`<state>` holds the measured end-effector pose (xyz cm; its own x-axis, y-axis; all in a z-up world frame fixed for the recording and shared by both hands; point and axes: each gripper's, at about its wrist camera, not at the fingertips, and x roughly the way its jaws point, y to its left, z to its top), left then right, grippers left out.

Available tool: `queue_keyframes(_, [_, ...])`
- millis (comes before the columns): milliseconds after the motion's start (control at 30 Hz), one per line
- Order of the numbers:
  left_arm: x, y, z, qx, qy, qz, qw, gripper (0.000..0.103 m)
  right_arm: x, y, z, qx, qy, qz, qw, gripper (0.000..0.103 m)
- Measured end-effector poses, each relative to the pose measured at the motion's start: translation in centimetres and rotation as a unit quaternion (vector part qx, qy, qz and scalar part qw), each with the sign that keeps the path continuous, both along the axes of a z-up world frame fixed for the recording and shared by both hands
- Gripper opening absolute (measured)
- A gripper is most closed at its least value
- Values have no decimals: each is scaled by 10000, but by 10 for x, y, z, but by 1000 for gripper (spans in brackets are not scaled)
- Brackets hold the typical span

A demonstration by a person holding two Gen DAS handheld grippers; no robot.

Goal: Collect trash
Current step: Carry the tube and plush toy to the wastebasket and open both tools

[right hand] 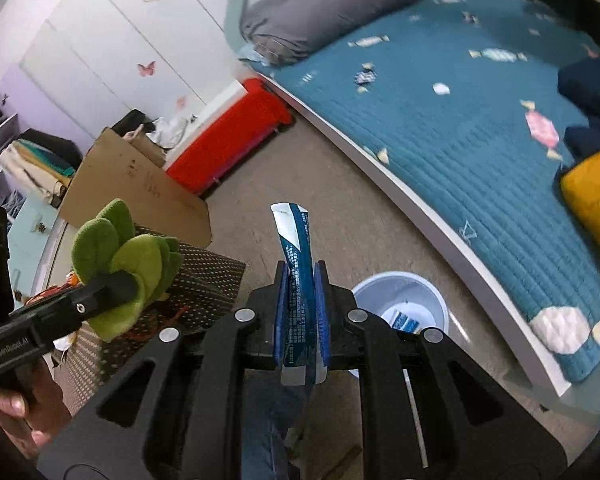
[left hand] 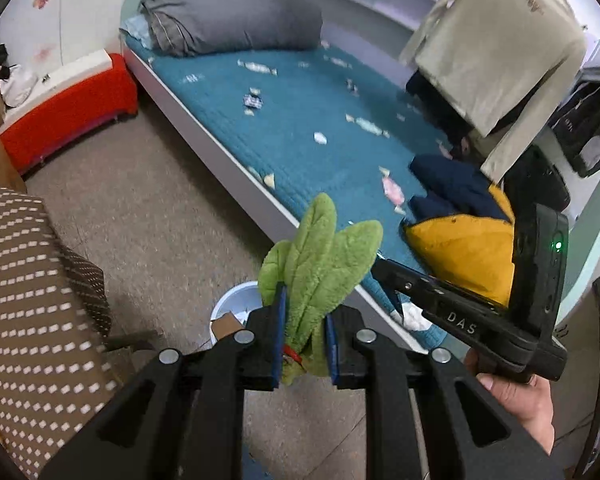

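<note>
A: Left gripper clenched on green plush leaves; right gripper clamps blue wrapper.

B: White bin on the speckled floor beside the bed; candy wrappers litter the teal quilt.

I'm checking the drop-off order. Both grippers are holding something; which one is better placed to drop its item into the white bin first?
Probably right. The right gripper holds a blue wrapper, and the white bin sits open just beside its fingers. The left gripper holds a green plush toy, which partly hides the bin.
</note>
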<state>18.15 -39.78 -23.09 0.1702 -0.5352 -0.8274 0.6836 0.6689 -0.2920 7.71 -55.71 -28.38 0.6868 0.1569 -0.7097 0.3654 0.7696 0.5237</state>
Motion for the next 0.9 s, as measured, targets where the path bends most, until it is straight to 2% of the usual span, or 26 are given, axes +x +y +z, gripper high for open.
queue_keyframes(100, [6, -10, -19, 187, 207, -48, 9996, 17, 6, -4, -17, 123, 145, -33, 9998, 14])
queue_keyframes(167, [8, -14, -31, 279, 348, -194, 9988, 22, 10, -7, -28, 211, 221, -47, 9995, 15])
queue_keyframes(200, [10, -19, -36, 379, 376, -264, 9982, 36, 12, -8, -34, 262, 269, -72, 9993, 15])
queue_keyframes(233, [12, -23, -41, 487, 338, -287, 9978, 62, 14, -11, -42, 327, 339, -111, 9988, 19])
queue_keyframes(267, [13, -24, -43, 535, 286, -275, 9978, 76, 15, -13, -49, 406, 400, -166, 9982, 26])
queue_keyframes(300, [15, -26, -44, 577, 227, -223, 9978, 90, 15, -15, -54, 467, 451, -232, 9976, 57])
queue_keyframes(333, [17, -26, -44, 606, 163, -142, 9979, 90, 13, -19, -61, 595, 472, -354, 9965, 71])
queue_keyframes(467, [21, -16, -33, 525, 128, -67, 9985, 90, 4, -24, -71, 852, 452, -551, 9938, 74])
queue_keyframes(533, [20, -11, -24, 486, -57, -31, 9988, 90, -1, -24, -69, 819, 435, -628, 9937, 90])
queue_keyframes(600, [18, -6, -14, 424, -208, -10, 9989, 90, -6, -22, -64, 743, 429, -710, 9938, 97])
queue_keyframes(767, [7, 15, 16, 242, -675, 90, 9974, 92, -14, -12, -47, 437, 493, -777, 9948, 97])
queue_keyframes(900, [-3, 31, 38, 132, -955, 188, 9952, 94, -16, 1, -24, 274, 343, -693, 9966, 97])
